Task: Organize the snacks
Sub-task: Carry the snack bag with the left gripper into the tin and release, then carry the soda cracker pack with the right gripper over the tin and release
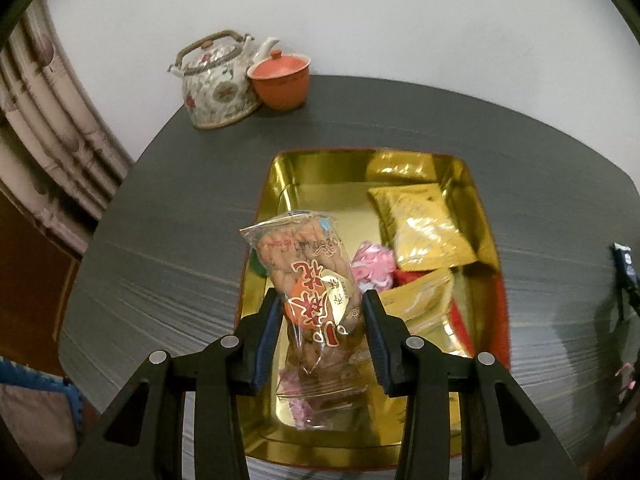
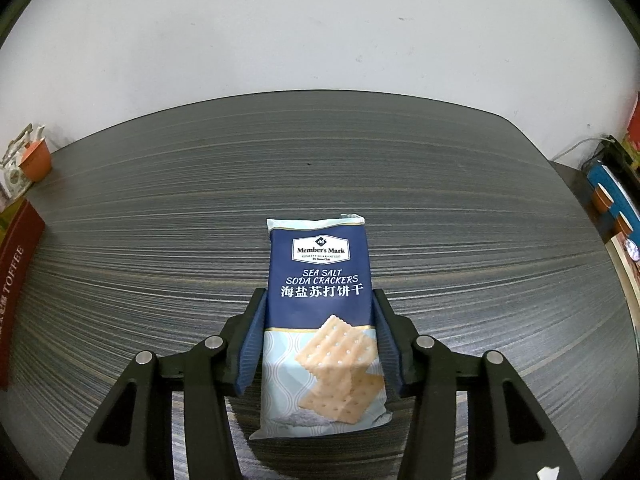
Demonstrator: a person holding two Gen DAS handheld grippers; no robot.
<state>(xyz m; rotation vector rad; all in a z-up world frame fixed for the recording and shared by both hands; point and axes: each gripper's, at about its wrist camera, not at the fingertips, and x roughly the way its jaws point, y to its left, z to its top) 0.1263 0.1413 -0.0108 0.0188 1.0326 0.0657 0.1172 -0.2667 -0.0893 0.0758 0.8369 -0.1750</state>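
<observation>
My left gripper [image 1: 323, 298] is shut on a clear bag of brown twisted dough sticks [image 1: 312, 276] with red lettering. The bag hangs tilted over the near left part of a gold tray [image 1: 260, 220]. In the tray lie a gold foil packet [image 1: 428, 228], a second gold packet [image 1: 424, 300] and a pink wrapped sweet [image 1: 372, 264]. In the right wrist view a blue packet of sea salt soda crackers [image 2: 320, 280] lies flat on the dark table. My right gripper [image 2: 319, 294] is shut on its two long sides.
A flowered teapot [image 1: 216, 84] and an orange lidded cup [image 1: 280, 78] stand at the table's far left corner by the white wall. A dark red toffee box [image 2: 16, 280] lies at the left edge. Boxes and a cable [image 2: 612, 200] crowd a side surface on the right.
</observation>
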